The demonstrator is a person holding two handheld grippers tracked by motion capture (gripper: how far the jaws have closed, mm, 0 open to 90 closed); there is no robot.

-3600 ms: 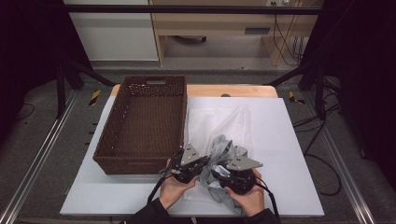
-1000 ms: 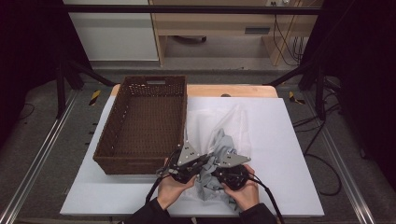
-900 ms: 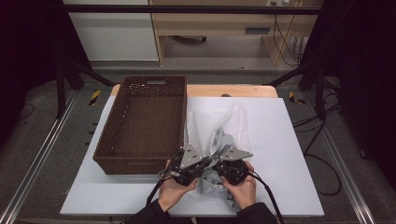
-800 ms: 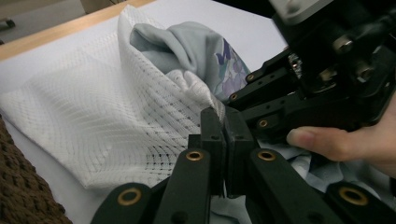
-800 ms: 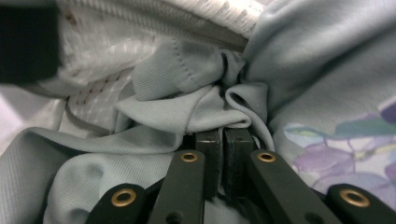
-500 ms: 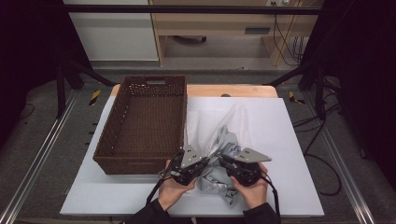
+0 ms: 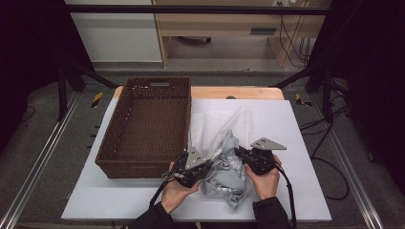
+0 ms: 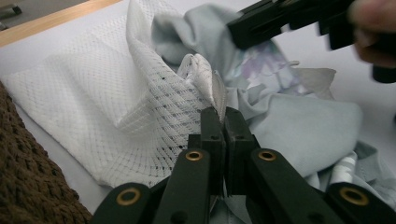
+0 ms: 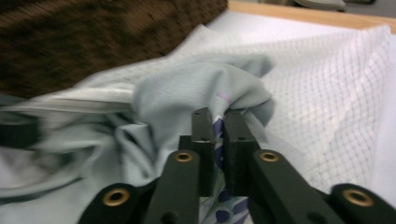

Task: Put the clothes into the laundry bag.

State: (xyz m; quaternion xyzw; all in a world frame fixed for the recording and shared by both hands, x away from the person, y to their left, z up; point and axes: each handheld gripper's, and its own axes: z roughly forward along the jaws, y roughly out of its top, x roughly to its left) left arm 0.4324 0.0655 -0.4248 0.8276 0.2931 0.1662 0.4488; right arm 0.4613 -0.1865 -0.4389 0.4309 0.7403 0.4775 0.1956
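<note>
In the left gripper view, the left gripper's (image 8: 219, 116) two black fingers (image 8: 211, 128) are pressed nearly together, pinching a folded edge of the white mesh laundry bag (image 8: 116, 112). Just past that pinch, the pale grey-blue garment with a faint purple print (image 8: 299, 126) bulges out of the bag's mouth.

In the right gripper view, the right gripper's (image 9: 218, 119) fingers (image 9: 236, 135) stand close together with a strip of the garment's (image 9: 201, 79) cloth caught between them; white fabric with purple spots shows in the gap lower down. The mesh bag (image 9: 336, 93) spreads flat behind and to the right of the garment.

From the high view, the left gripper (image 7: 210, 162) and right gripper (image 7: 239, 153) face each other across the crumpled garment (image 7: 227, 174), each held in a hand, the left hand (image 7: 179, 188) and right hand (image 7: 265, 179) coming in from the bottom edge. The garment lies at the near middle of the white counter (image 7: 296, 124), half in the mesh bag (image 7: 224, 121), which stretches away from the person. Just left of the bag stands a dark brown rectangular woven wicker basket (image 7: 112, 148), its near right corner close beside the left gripper.
</note>
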